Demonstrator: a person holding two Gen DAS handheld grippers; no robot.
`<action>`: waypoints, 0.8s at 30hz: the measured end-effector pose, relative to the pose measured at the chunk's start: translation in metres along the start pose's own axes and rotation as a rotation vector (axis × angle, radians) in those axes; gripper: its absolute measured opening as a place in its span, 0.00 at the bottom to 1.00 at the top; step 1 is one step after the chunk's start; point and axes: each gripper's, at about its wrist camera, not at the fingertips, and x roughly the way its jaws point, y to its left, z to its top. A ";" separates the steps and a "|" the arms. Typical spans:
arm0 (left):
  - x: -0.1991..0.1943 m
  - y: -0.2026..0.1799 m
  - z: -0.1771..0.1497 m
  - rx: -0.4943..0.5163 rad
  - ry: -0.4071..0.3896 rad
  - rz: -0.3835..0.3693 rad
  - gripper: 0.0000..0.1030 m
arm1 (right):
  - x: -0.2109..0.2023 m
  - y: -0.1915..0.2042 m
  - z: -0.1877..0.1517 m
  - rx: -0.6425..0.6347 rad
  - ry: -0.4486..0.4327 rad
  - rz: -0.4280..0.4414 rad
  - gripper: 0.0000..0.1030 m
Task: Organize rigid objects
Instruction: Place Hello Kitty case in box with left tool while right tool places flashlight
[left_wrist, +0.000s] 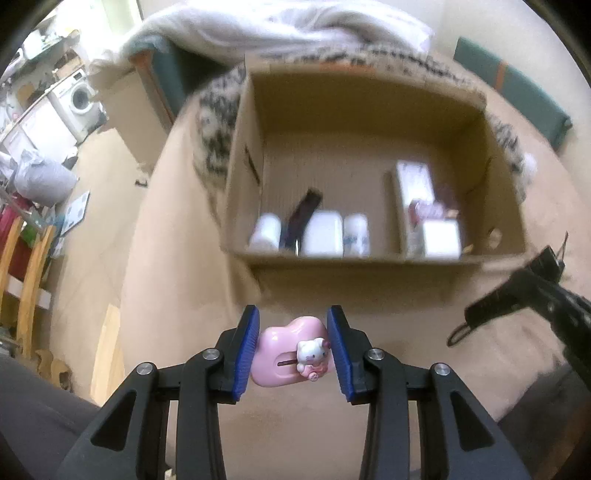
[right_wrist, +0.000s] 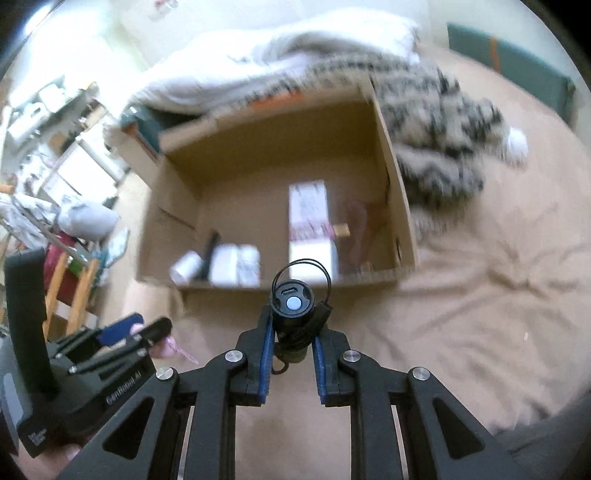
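My left gripper (left_wrist: 292, 349) is shut on a pink heart-shaped toy with a white cat figure (left_wrist: 284, 354), held above the tan bed sheet just in front of an open cardboard box (left_wrist: 369, 260). My right gripper (right_wrist: 293, 341) is shut on a black cylindrical device with a white button and a thin wire loop (right_wrist: 294, 314), held before the same box (right_wrist: 402, 221). The box holds white containers (left_wrist: 321, 238), a black item (left_wrist: 301, 218) and pink-and-white cartons (left_wrist: 417, 188). The left gripper shows at the left of the right wrist view (right_wrist: 136, 332).
The box stands on a bed with a tan sheet (right_wrist: 480, 295). A black-and-white fuzzy blanket (right_wrist: 439, 133) and a white duvet (left_wrist: 280, 26) lie behind it. Wooden chairs (left_wrist: 26, 273), a washing machine (left_wrist: 79, 98) and floor clutter are to the left.
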 end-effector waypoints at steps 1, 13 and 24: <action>-0.007 0.001 0.006 -0.009 -0.016 -0.005 0.34 | 0.000 0.002 0.005 0.007 -0.007 0.023 0.19; -0.036 0.025 0.105 -0.034 -0.165 -0.026 0.34 | -0.050 0.026 0.115 -0.005 -0.206 0.144 0.19; 0.045 0.007 0.115 0.044 -0.015 -0.118 0.34 | 0.032 -0.037 0.120 0.138 -0.093 0.151 0.19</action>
